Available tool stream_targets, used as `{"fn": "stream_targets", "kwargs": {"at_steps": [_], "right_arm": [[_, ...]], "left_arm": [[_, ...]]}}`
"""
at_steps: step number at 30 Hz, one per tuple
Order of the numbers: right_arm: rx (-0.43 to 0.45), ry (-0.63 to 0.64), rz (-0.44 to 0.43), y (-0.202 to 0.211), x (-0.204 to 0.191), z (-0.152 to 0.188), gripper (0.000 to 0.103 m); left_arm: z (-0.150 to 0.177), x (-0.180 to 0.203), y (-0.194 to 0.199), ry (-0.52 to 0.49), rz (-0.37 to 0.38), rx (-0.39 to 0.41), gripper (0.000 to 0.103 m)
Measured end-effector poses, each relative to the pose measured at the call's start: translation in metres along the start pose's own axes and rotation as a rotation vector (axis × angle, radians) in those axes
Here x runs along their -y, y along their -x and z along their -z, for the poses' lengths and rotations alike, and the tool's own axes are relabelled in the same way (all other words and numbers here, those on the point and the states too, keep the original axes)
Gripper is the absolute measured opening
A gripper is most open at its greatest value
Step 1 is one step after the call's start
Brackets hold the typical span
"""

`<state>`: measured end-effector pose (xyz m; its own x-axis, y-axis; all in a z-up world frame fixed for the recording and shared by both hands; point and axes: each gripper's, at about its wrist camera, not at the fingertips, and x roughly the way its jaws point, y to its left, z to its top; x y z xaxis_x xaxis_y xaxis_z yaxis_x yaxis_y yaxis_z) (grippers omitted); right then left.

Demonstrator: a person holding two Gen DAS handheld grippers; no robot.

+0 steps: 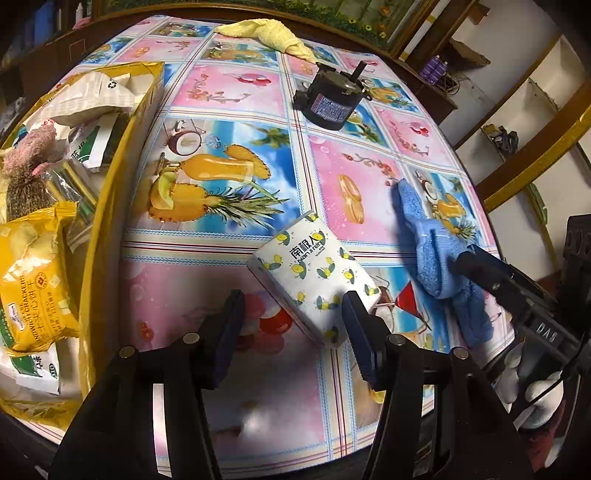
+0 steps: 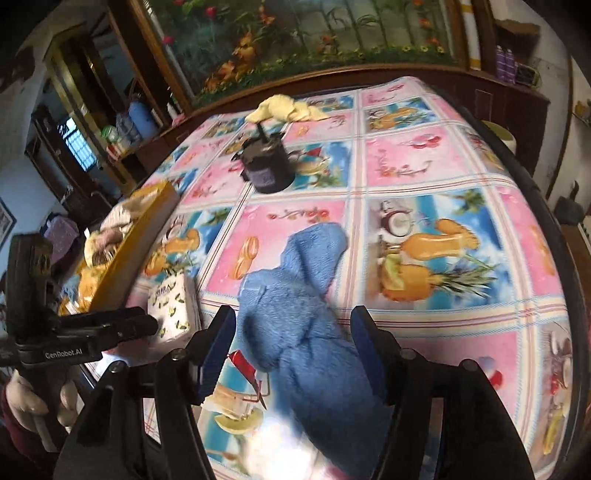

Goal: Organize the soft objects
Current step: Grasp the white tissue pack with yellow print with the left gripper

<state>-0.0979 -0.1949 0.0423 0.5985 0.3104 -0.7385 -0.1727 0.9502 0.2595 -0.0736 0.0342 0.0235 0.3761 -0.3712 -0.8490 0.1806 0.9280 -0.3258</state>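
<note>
The table (image 1: 229,92), spread with a fruit-print cloth, carries everything here. Along its left edge stands a yellow box (image 1: 114,177) already stuffed with snack packets and fluffy bits. A blue towel (image 2: 295,295) lies crumpled near the front right corner, and a yellow cloth (image 1: 266,33) sits bunched at the far edge. A black motor (image 1: 332,99) rests toward the far middle, hard and not part of the sorting. Near the front edge lies a tissue pack (image 1: 317,273), tilted.

The right gripper (image 2: 291,350) has its fingers apart, straddling the towel's near end without pinching it. The left gripper (image 1: 291,325) is likewise spread, its right finger touching or just beside the pack's corner.

The towel looks light, limp and thick; it should bunch and trail, so pinching a fold at its thick middle seems safest. The pack appears squashy and slick-wrapped, best taken across its narrow width.
</note>
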Motion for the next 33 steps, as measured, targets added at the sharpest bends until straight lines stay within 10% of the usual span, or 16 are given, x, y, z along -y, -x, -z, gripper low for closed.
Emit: {"fn": "stream_targets", "kwargs": {"at_steps": [27,31,33], "right_arm": [[-0.076,0.049,0.070,-0.028,-0.009,0.012,0.065],[-0.076,0.054,0.070,-0.028,-0.010,0.012,0.065],[-0.080,0.064,0.068,-0.027,-0.012,0.012,0.062]], "left_arm": [[-0.017,0.030,-0.047,-0.289,-0.205,0.072,0.103],[-0.016,0.029,-0.036,-0.308,-0.180,0.119,0.052],[-0.017,0.022,-0.031,-0.274,-0.136,0.110,0.052]]}}
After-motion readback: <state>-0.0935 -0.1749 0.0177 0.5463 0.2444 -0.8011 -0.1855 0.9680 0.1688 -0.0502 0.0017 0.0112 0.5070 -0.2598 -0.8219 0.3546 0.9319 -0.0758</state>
